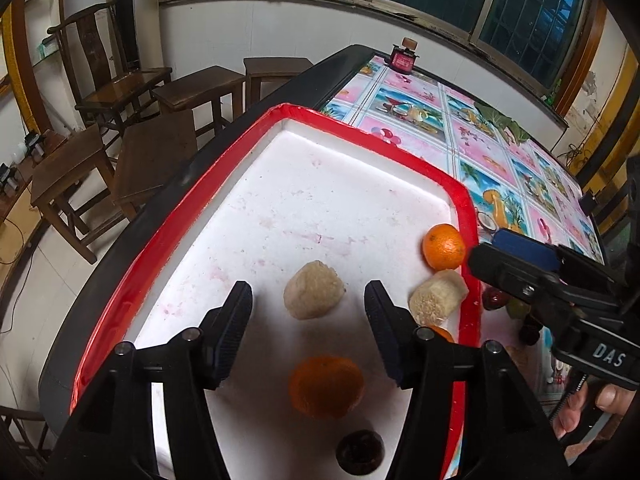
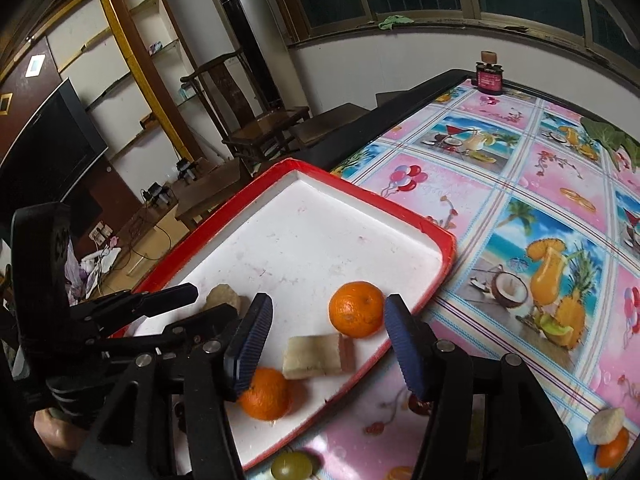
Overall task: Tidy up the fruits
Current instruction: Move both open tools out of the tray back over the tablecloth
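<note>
A white tray with a red rim (image 1: 160, 264) (image 2: 404, 208) lies on the table. My left gripper (image 1: 307, 292) hovers open over it. A pale beige fruit chunk (image 1: 312, 296) lies past its fingertips and a blurred orange (image 1: 326, 386) lies between the jaws, untouched. A dark round fruit (image 1: 360, 456) sits nearer. My right gripper (image 2: 329, 304) is open around a second orange (image 2: 356, 310) near the tray's right rim, with a gap at the left pad. A beige slab (image 2: 316, 356) and another orange (image 2: 266, 394) lie below it.
Outside the tray on the patterned tablecloth (image 2: 540, 184) lie a green grape (image 2: 291, 466), red cherries (image 2: 418, 406), and a beige chunk stacked on an orange (image 2: 608, 436). A dark jar (image 2: 489, 76) stands at the far edge. Wooden stools (image 1: 152, 160) stand beside the table.
</note>
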### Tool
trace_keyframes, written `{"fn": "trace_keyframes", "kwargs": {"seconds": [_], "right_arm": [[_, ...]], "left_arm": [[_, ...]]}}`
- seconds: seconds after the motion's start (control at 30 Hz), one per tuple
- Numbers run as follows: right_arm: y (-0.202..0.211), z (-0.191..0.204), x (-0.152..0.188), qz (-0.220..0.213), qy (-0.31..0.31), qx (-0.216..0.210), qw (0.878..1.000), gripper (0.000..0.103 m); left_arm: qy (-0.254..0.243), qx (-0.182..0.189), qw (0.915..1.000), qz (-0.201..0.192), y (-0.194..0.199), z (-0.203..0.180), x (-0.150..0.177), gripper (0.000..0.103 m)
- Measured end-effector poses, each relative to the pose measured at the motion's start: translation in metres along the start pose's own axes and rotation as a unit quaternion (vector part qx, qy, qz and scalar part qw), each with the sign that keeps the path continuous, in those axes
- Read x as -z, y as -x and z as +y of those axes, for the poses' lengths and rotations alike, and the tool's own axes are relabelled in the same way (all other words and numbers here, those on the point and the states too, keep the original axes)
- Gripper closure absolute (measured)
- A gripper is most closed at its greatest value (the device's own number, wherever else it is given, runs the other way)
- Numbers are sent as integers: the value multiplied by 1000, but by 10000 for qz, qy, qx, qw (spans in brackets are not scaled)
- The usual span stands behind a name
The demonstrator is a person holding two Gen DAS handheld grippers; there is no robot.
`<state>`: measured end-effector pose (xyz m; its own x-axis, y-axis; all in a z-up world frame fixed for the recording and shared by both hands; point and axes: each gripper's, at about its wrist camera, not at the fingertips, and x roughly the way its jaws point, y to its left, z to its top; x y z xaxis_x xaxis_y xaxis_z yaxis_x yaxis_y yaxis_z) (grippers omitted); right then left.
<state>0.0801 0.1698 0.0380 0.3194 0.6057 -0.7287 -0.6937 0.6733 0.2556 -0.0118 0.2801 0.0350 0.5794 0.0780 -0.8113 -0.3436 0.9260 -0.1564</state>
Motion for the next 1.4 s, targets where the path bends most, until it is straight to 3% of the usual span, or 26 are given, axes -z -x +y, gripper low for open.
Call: {"fn": "trace_keyframes", "kwargs": {"seconds": [0.13, 0.5, 0.7, 0.87, 1.4], "right_arm": [[19, -6, 9, -130, -113, -8, 9999, 37], [60, -27, 30, -311, -315, 72, 9990, 33], [88, -37, 44, -418, -333, 126, 9985, 30], [111, -49, 55, -542, -422, 181, 9975, 21], [150, -85, 92, -458, -680, 467, 9955, 16]], "left_arm": [[-29, 48, 10000, -39, 8, -8, 3, 45], [-335, 232, 9990, -179, 34, -48, 7, 42], [-508, 281, 9979, -276, 45, -72, 12, 34], [-593, 298, 9975, -243, 49, -88, 17, 34], [-1034, 529, 9932, -8, 52, -131, 41, 31]]}}
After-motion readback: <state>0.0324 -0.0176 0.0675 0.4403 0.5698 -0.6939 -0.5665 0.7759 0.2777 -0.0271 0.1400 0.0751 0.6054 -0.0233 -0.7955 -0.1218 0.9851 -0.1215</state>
